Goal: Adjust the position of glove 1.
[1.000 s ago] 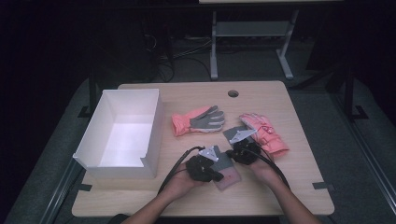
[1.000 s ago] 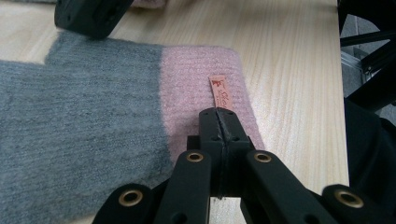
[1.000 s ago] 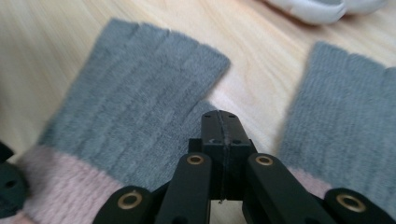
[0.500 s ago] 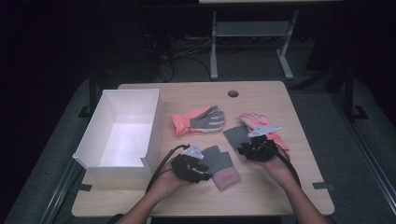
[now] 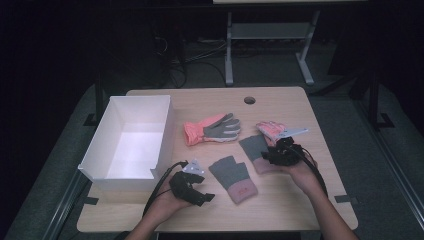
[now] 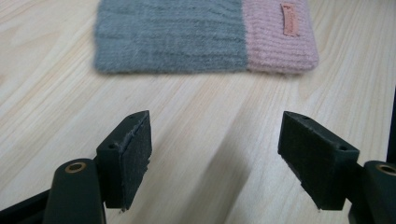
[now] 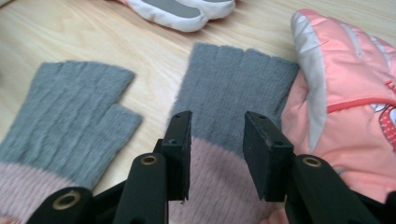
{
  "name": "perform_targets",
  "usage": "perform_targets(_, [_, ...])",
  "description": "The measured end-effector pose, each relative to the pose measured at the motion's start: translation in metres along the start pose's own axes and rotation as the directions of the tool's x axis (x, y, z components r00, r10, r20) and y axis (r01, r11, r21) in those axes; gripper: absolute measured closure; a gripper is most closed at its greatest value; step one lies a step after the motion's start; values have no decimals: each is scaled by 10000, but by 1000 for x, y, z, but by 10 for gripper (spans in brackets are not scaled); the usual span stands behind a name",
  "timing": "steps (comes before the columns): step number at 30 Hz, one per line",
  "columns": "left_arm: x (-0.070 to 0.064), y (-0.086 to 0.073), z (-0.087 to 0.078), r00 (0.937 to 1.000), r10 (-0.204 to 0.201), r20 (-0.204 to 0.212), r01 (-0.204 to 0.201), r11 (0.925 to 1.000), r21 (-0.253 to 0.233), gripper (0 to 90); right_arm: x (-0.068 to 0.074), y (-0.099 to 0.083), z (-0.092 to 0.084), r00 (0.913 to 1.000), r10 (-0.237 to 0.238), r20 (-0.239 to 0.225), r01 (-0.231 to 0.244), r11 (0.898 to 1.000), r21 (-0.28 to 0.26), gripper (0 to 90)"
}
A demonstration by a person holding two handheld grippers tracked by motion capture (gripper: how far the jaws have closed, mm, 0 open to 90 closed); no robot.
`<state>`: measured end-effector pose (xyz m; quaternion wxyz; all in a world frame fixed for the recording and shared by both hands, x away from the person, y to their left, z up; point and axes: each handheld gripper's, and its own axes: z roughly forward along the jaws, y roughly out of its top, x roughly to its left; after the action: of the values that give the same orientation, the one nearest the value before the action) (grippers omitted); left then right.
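Observation:
Two grey knit gloves with pink cuffs lie on the wooden table (image 5: 295, 207). One knit glove (image 5: 232, 177) (image 6: 205, 37) (image 7: 70, 121) lies flat just ahead of my left gripper (image 5: 204, 199) (image 6: 215, 158). Its jaws have just been opening and now stand wide, with bare wood between them. The other knit glove (image 5: 252, 147) (image 7: 238, 79) lies under my right gripper (image 5: 267, 156) (image 7: 217, 154). Those jaws have just been opening too and hang part open over the pink cuff, pads clear of it. A coral ski glove (image 5: 272, 129) (image 7: 345, 102) lies against this knit glove.
A second coral and grey ski glove (image 5: 210, 129) (image 7: 182, 9) lies mid-table. A white open box (image 5: 162, 135) stands at the left edge. A round cable hole (image 5: 249, 100) sits near the far edge. Cables trail from both grippers towards the person.
The grippers were together over the knit gloves; they have drawn apart, the left to the left, the right to the right. Both jaws have opened and the two knit gloves now lie separate.

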<state>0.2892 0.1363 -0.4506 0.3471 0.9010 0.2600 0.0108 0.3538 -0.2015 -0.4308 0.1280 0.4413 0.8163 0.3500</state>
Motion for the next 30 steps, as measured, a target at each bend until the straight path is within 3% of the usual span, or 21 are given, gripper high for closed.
perform_targets(6, [0,-6,-2,9999,-107,-136,106,9999,-29,255,-5,9,10,9996,135,248,-139,9998,160,640])
perform_targets(11, [0,-10,-3,9990,-423,-172,419,9989,-224,256,-3,13,22,9988,319,365,-334,9986,401,648])
perform_targets(14, [-2,-9,-2,9991,-384,-189,381,9991,-203,256,0,12,31,9981,384,476,-413,9973,604,646])
perform_targets(17, [-3,-8,-2,9995,-257,-164,255,9995,-168,256,4,10,40,9945,450,945,-539,9941,944,662])
perform_targets(23, [-3,-9,1,9997,-179,-155,177,9998,-91,257,9,7,45,9884,587,1403,-722,9930,935,728])
perform_targets(27, [-4,-8,2,9997,-179,-141,178,9998,-41,258,10,6,46,9874,655,1441,-788,9930,882,820])
perform_targets(30, [-3,-8,1,9998,-75,-157,76,10000,56,259,6,4,45,9905,745,1156,-836,9936,761,854])
